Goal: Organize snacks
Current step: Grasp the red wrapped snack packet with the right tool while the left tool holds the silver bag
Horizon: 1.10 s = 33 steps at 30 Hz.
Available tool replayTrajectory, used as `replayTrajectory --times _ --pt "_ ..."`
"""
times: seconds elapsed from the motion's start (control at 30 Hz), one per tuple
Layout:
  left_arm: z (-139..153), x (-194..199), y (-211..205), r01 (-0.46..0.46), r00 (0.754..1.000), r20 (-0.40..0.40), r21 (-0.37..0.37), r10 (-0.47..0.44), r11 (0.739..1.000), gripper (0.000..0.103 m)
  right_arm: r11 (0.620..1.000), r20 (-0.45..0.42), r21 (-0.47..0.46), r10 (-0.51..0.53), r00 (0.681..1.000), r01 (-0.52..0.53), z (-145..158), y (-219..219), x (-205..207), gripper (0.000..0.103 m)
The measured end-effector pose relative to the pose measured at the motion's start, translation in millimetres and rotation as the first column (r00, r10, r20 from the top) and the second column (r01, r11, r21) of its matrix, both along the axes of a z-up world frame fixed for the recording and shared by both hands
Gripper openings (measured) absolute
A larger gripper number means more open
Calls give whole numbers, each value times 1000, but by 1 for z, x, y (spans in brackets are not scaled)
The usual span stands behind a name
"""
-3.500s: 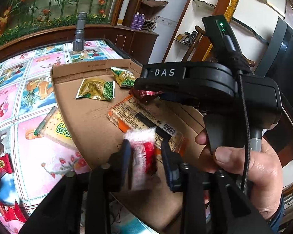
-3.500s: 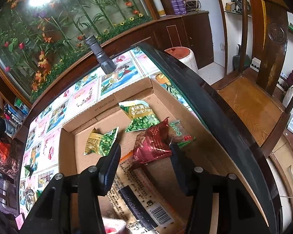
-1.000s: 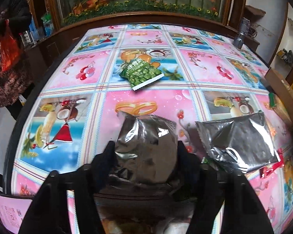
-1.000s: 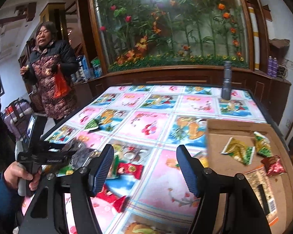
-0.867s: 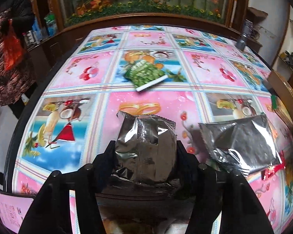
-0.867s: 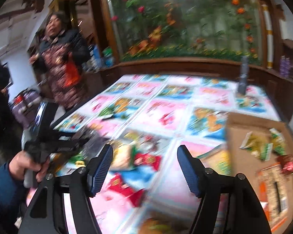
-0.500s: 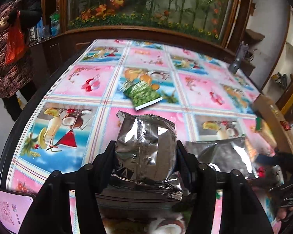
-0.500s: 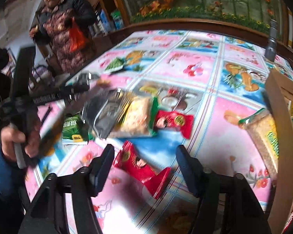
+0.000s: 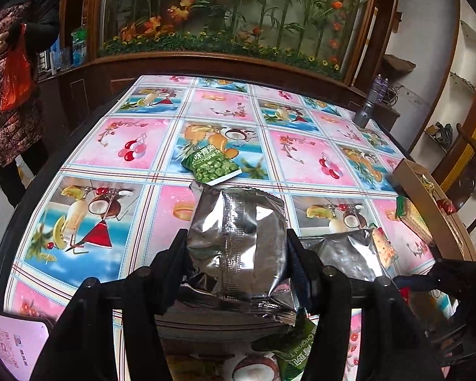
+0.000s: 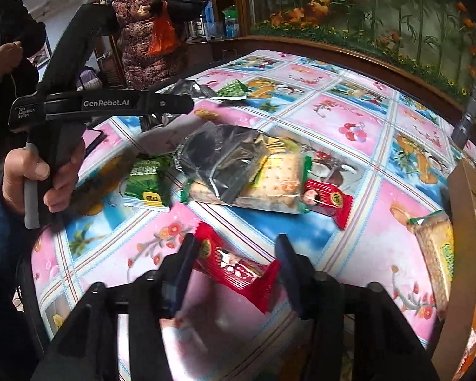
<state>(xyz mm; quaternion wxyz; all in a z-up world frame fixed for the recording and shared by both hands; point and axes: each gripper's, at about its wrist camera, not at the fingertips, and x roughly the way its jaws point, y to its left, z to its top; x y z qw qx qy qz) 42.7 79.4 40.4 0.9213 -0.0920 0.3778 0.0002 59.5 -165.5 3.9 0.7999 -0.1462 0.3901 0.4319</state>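
Fruit-print tablecloth (image 9: 136,146) fills my view. My left gripper (image 9: 236,250) pinches one silver packet (image 9: 236,238), upright, long axis pointing away. My right gripper (image 10: 234,266) is spread around one red packet (image 10: 234,268) lying slantwise on the cloth; a second red one (image 10: 328,200) lies beyond.

Left tool (image 9: 236,247): fingers closed on silver packet (image 9: 236,238), packet held raised off counter. Left hand (image 10: 38,174) wraps tool's handle, seen in right wrist view. Right tool (image 10: 234,263): fingers spread wide, low over counter, straddling red packet (image 10: 234,266); contact unclear.
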Motion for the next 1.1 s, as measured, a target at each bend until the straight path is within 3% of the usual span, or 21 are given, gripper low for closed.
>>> replayTrajectory --times 0.2,0.27,0.3,0.4,0.5,0.53,0.57,0.7,0.77,0.93,1.1 --pt "0 -1 0 -2 1000 -1 -11 2 1000 58 989 -45 -70 128 991 -131 -5 5 -14 62" --pt "0 -1 1 -2 1000 0 -16 2 1000 58 982 -86 -29 184 979 -187 -1 -1 -20 62" --pt "0 -2 1 -2 1000 0 -16 2 1000 58 984 -60 -10 179 982 -180 5 -5 -21 62" --pt "0 -1 0 3 1000 0 -12 -3 1000 58 993 -53 39 117 992 -115 11 -9 -12 62" --pt "0 -1 0 4 1000 1 -15 -4 1000 58 997 -50 -14 81 995 -82 0 3 -12 61" --pt "0 -1 0 3 1000 1 -13 -3 1000 58 997 -50 -26 70 996 -71 -2 7 -12 57" --pt "0 -1 0 2 1000 2 -12 -2 1000 58 997 -47 -50 51 998 -54 -6 13 -12 43" --pt "4 -2 -2 5 1000 15 -16 -5 1000 58 992 10 -118 -37 999 38 -7 26 -14 20" --pt "6 -3 -3 8 1000 30 -12 -8 1000 58 989 21 -125 -70 997 72 -5 24 -12 19" --pt "12 -8 -10 22 997 70 2 -22 1000 58 978 23 -22 -207 978 207 11 -12 13 19" --pt "21 -15 -23 23 991 130 55 -30 998 58 930 20 116 -352 936 348 23 -44 35 19"
